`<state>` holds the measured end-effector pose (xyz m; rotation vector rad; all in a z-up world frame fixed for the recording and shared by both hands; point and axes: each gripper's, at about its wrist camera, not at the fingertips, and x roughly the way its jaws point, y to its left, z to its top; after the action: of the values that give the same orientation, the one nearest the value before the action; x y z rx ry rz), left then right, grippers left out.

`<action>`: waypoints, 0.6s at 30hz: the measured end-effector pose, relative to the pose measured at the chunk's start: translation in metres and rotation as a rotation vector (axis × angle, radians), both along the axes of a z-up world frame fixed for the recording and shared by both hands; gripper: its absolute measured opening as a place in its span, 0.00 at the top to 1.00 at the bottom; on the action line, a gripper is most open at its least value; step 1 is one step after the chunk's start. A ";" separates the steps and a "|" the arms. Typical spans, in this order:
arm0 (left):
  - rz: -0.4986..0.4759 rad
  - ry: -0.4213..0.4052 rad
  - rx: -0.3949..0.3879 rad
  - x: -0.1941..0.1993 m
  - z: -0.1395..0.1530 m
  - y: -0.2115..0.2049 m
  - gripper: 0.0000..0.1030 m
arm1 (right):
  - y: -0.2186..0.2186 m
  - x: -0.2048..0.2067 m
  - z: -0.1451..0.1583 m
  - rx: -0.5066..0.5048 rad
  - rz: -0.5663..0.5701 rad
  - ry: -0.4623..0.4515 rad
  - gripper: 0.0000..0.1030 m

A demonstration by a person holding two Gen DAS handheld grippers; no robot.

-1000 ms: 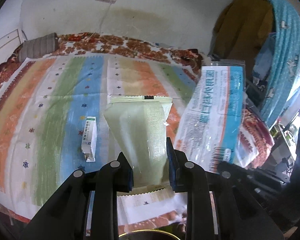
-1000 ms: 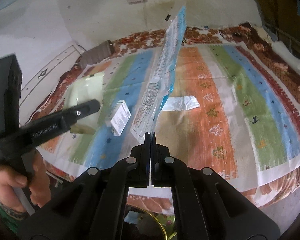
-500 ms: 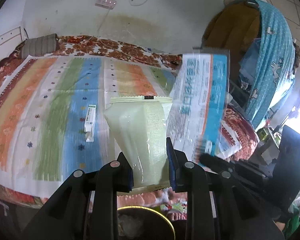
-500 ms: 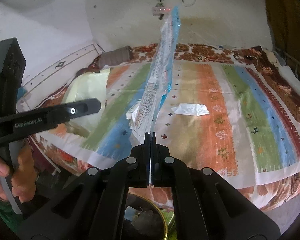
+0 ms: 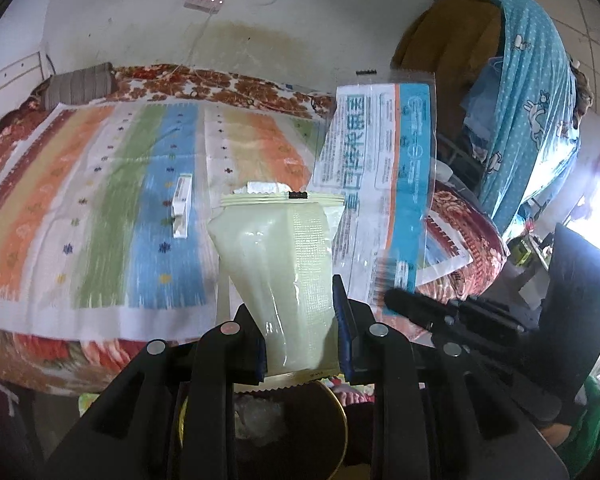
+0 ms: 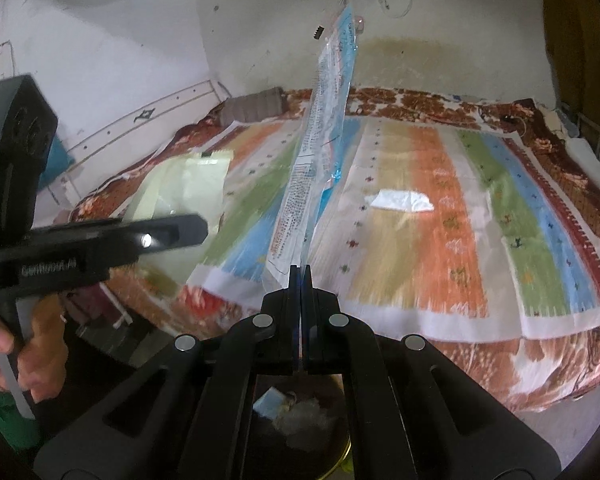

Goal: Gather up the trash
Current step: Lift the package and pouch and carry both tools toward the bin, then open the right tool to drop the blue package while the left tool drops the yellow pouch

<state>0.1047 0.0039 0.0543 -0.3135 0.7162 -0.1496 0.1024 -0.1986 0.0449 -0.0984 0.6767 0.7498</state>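
Observation:
My left gripper (image 5: 300,304) is shut on a pale green pouch (image 5: 278,264) that stands upright between its pads; the pouch (image 6: 184,188) also shows at the left of the right wrist view. My right gripper (image 6: 300,270) is shut on the lower edge of a clear blue-and-white printed bag (image 6: 320,148), which rises edge-on above it; the flat face of that bag (image 5: 380,184) shows in the left wrist view. Below both grippers sits a dark bin with a gold rim (image 5: 340,412) holding crumpled trash (image 6: 300,416). On the striped bedspread lie a small white box (image 5: 182,206) and a white wrapper (image 6: 400,201).
The bed with the striped cover (image 6: 440,216) fills the middle, its front edge just beyond the bin. A grey pillow (image 5: 78,88) lies at the head by the wall. Blue cloth (image 5: 532,120) hangs at the right. A hand (image 6: 28,352) holds the left gripper's handle.
Both grippers have drawn back from the bed with their bags still held. The bed's front edge and the gold-rimmed bin have come into view beneath them.

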 end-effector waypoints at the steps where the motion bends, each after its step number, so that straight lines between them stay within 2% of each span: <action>1: 0.003 0.001 -0.006 -0.003 -0.001 0.000 0.76 | -0.001 -0.005 -0.003 -0.004 0.004 0.008 1.00; 7: 0.015 0.046 -0.053 -0.019 -0.018 0.001 0.76 | -0.002 -0.027 -0.025 -0.048 0.026 0.051 1.00; 9: 0.025 0.071 -0.042 -0.022 -0.024 -0.002 0.76 | -0.002 -0.032 -0.031 -0.059 0.031 0.071 1.00; 11: 0.037 0.102 -0.029 -0.023 -0.031 -0.005 0.76 | -0.001 -0.036 -0.038 -0.075 0.034 0.092 1.00; 18: 0.048 0.231 -0.052 -0.028 -0.063 -0.012 0.76 | 0.005 -0.049 -0.061 -0.128 0.045 0.163 1.00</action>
<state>0.0771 -0.0082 -0.0092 -0.4014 0.9334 -0.0874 0.0533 -0.1935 -0.0163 -0.1717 0.8808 0.7632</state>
